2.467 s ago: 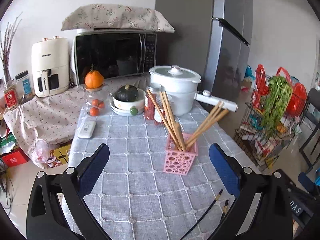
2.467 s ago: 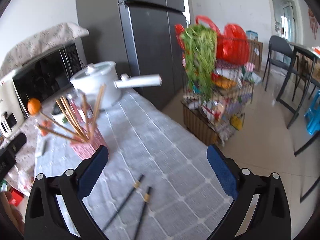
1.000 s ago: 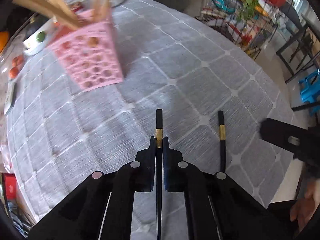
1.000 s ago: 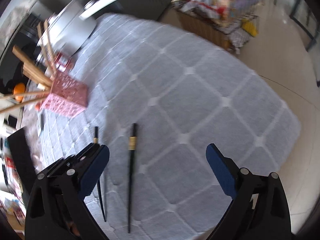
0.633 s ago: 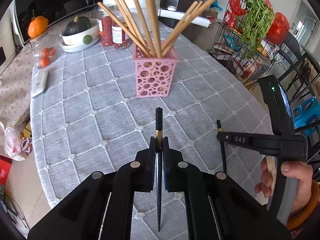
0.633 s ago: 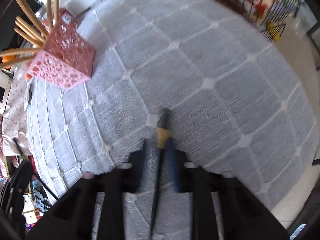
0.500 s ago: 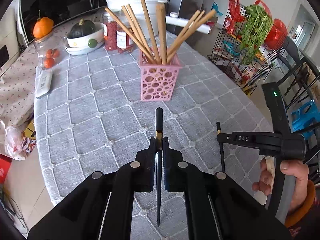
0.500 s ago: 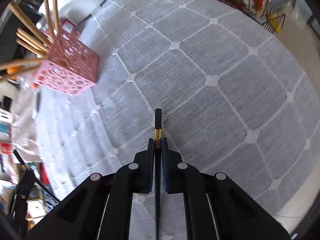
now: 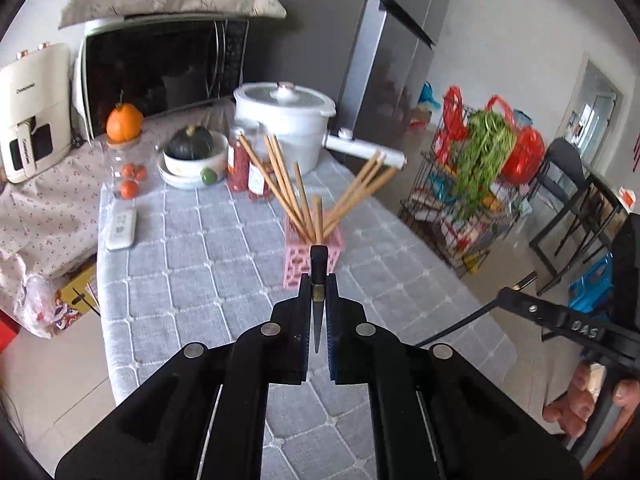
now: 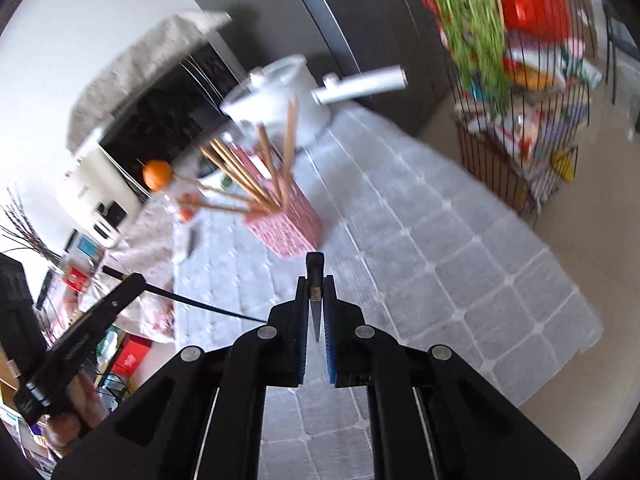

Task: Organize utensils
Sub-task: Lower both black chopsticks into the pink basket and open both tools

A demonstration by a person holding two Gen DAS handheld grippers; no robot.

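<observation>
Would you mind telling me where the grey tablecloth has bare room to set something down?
The grey checked tablecloth is bare between the white remote and the pink perforated holder, and right of the holder toward the table edge. The far end is crowded: white pot, red jars, squash bowl.

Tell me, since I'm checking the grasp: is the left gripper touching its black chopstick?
Touching. The left wrist view shows the left gripper shut on the black chopstick, both blue pads pressed against its gold band, no gap.
</observation>
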